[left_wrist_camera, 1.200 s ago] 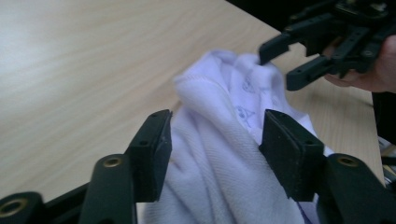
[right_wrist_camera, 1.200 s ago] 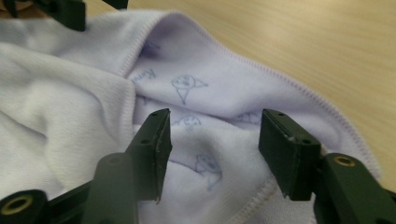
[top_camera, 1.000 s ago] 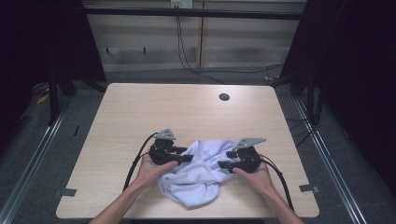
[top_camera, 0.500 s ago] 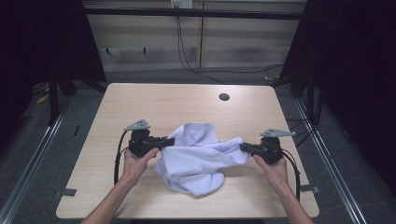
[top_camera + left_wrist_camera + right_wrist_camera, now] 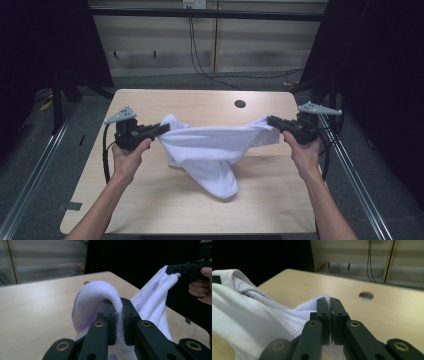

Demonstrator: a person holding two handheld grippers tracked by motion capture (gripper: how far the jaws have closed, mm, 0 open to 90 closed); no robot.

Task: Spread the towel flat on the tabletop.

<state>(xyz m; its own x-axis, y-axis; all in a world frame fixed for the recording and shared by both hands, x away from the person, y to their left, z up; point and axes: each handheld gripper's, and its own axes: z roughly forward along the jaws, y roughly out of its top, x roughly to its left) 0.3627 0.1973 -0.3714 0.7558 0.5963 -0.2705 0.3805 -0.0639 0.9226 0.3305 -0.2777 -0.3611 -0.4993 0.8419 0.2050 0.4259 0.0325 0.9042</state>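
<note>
A white cloth point(image 5: 215, 145) hangs stretched between my two grippers above the wooden table point(image 5: 150, 200), and its lower fold sags down to the tabletop. My left gripper point(image 5: 165, 127) pinches the cloth's left end. Its jaws have just been closing, and the left gripper view has the cloth point(image 5: 95, 295) looped over and pressed between them at the left gripper point(image 5: 118, 305). My right gripper point(image 5: 270, 121) is shut on the right end. In the right gripper view a thin edge of cloth point(image 5: 242, 315) is clamped in the right gripper point(image 5: 329, 301). The right gripper point(image 5: 175, 270) also appears far off.
A round cable hole point(image 5: 240, 104) sits near the table's far edge, and the same hole point(image 5: 366, 295) lies beyond the right jaws. Metal rails point(image 5: 35, 165) run along both sides of the table. Dark curtains and a wall with cables stand behind.
Both hands have risen and moved apart, lifting the cloth from a bunched heap on the table and pulling it taut between the grippers.
</note>
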